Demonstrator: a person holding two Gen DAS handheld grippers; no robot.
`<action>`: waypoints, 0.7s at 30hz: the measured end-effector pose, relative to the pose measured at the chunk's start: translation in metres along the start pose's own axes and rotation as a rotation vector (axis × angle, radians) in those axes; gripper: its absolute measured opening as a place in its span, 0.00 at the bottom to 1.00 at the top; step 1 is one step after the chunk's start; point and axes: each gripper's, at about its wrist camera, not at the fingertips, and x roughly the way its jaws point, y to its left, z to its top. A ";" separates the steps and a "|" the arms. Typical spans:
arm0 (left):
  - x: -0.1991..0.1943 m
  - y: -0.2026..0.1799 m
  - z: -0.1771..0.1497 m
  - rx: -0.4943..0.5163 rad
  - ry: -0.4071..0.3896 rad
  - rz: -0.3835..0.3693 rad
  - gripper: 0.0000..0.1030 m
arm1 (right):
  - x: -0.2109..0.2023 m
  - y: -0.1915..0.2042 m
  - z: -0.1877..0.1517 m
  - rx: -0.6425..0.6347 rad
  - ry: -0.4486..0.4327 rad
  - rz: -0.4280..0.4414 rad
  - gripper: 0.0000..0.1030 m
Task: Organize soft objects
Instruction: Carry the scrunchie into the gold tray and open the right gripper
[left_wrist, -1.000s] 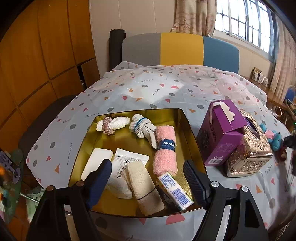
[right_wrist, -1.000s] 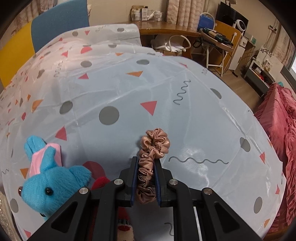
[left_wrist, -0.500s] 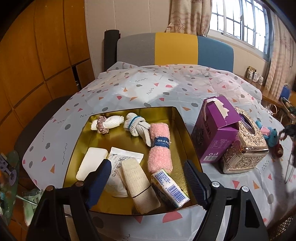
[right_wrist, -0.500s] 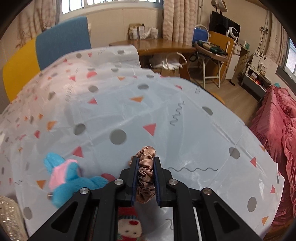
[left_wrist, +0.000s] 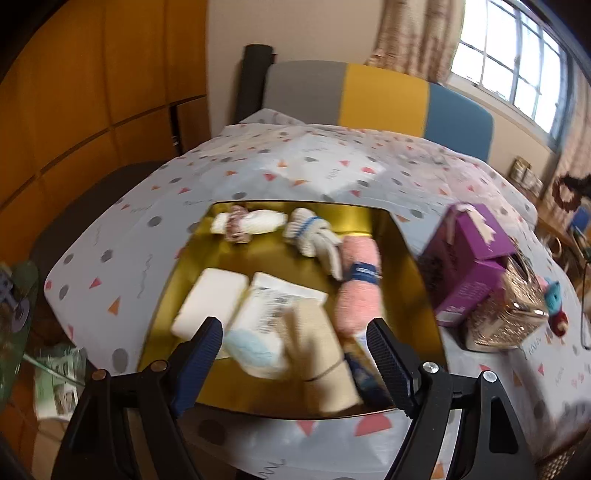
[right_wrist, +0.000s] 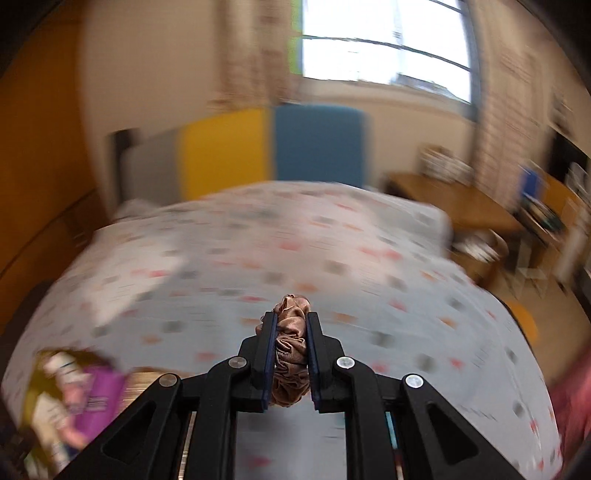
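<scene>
Two grippers show in our wrist views, and we place everything against the gold tray (left_wrist: 402, 240) that sits on the patterned tablecloth (left_wrist: 332, 173). Our left gripper (left_wrist: 295, 349) hangs over the tray's near edge with its jaws spread wide and nothing between the pads. Inside the tray, starting at its left, a white pad (left_wrist: 210, 304) lies flat near the front; behind it, along the far wall, a white roll with a pinkish band (left_wrist: 247, 223) lies on its side. Next to the pad, a white packet with print (left_wrist: 266, 325) overlaps a beige rolled cloth (left_wrist: 317, 354), both blurred. Toward the tray's far right corner we see white gloves with a blue stripe (left_wrist: 314, 236), touching a pink towel roll with a dark band (left_wrist: 360, 284) that runs along the right wall. Just outside the tray's right wall a purple box (left_wrist: 465, 266) stands with its flap open, and beside that an ornate gold tissue box (left_wrist: 506, 314). Beyond it, well apart from the tray, lies a small blue plush toy (left_wrist: 554, 295). Our right gripper (right_wrist: 290, 345) is clamped on the brown satin scrunchie (right_wrist: 291, 350), which bunches between the pads and pokes out past the tips. It is held in the air above the tablecloth, with the tray low at the left of that blurred view.
</scene>
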 end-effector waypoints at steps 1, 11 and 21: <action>0.000 0.008 0.000 -0.017 -0.003 0.011 0.79 | -0.005 0.019 0.001 -0.028 -0.002 0.040 0.13; -0.003 0.068 -0.004 -0.148 -0.019 0.080 0.79 | 0.006 0.269 -0.057 -0.367 0.210 0.531 0.13; 0.002 0.084 -0.010 -0.187 -0.012 0.069 0.79 | 0.093 0.352 -0.127 -0.333 0.422 0.558 0.32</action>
